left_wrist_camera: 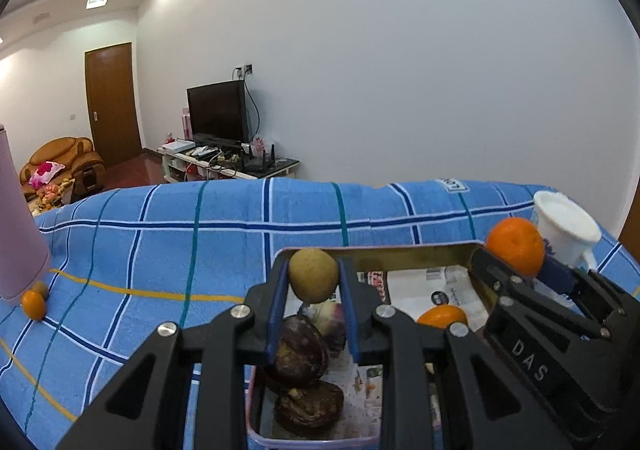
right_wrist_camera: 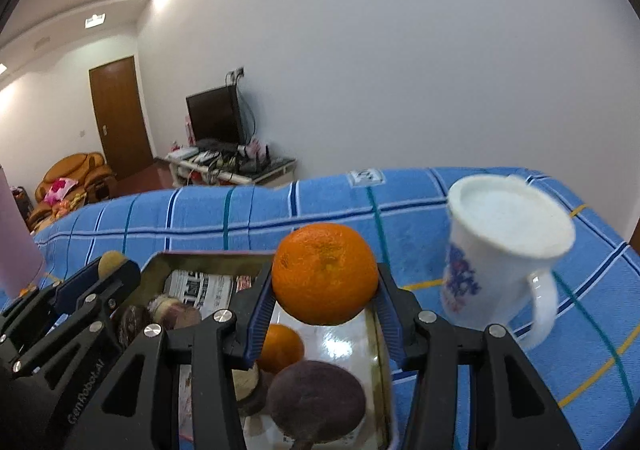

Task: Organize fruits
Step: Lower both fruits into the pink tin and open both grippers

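Fruits are partly sorted already: a metal tin [left_wrist_camera: 384,250] lined with newspaper sits on the blue checked cloth [left_wrist_camera: 160,234] and holds some dark wrinkled fruits [left_wrist_camera: 300,354] and a small orange [left_wrist_camera: 442,316]. The left gripper [left_wrist_camera: 313,278] is clenched on a small yellowish-brown fruit [left_wrist_camera: 313,276], held above the near left part of the tin. The right gripper [right_wrist_camera: 325,282] is clamped on a big orange [right_wrist_camera: 325,274], hanging over the tin's right half, with bare lining directly beneath it. Both loads lie straight ahead of their fingers and above the tin, so I'd judge the coming move is a short drop downward for each. A white mug [right_wrist_camera: 504,250] stands just beside the tin's right wall, nearest the right hand, and could get knocked. Two more small fruits [left_wrist_camera: 34,300] wait well apart on the left, by a pink bottle [left_wrist_camera: 16,230]; the left hand is nearer those.
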### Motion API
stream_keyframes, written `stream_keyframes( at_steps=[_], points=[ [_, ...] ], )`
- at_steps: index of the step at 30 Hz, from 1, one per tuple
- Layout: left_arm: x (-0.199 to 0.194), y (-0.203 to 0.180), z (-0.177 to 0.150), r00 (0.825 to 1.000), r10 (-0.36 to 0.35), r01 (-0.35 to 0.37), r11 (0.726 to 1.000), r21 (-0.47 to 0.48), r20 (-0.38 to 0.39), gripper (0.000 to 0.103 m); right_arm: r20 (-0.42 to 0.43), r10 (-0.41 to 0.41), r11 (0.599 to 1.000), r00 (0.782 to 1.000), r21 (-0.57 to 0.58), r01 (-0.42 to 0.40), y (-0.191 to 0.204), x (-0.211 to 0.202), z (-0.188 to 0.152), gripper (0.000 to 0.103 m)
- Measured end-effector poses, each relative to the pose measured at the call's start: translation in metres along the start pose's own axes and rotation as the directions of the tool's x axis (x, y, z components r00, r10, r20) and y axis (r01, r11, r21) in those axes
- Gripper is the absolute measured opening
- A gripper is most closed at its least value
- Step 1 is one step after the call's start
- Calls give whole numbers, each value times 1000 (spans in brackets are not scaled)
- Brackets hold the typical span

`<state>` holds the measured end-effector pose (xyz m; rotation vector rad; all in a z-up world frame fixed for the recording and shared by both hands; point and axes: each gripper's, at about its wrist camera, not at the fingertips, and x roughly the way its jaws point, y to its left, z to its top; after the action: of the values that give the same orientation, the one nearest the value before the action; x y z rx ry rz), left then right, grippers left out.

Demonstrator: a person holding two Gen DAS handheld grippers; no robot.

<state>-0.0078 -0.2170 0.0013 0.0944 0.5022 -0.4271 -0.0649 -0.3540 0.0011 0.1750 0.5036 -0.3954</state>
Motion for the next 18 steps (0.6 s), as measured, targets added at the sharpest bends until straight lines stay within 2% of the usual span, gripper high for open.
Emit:
stream_keyframes(
  at_steps=[9,18],
  points=[
    [7,-2,-3,999,-14,15,1000,20,-39,27,-40,27,999,999,-19,-28,3,10,-3,51],
    [15,2,1,998,-4,4,1000,0,-59,27,-39,139,990,990,-12,-139,10,13,-3,51]
  ],
)
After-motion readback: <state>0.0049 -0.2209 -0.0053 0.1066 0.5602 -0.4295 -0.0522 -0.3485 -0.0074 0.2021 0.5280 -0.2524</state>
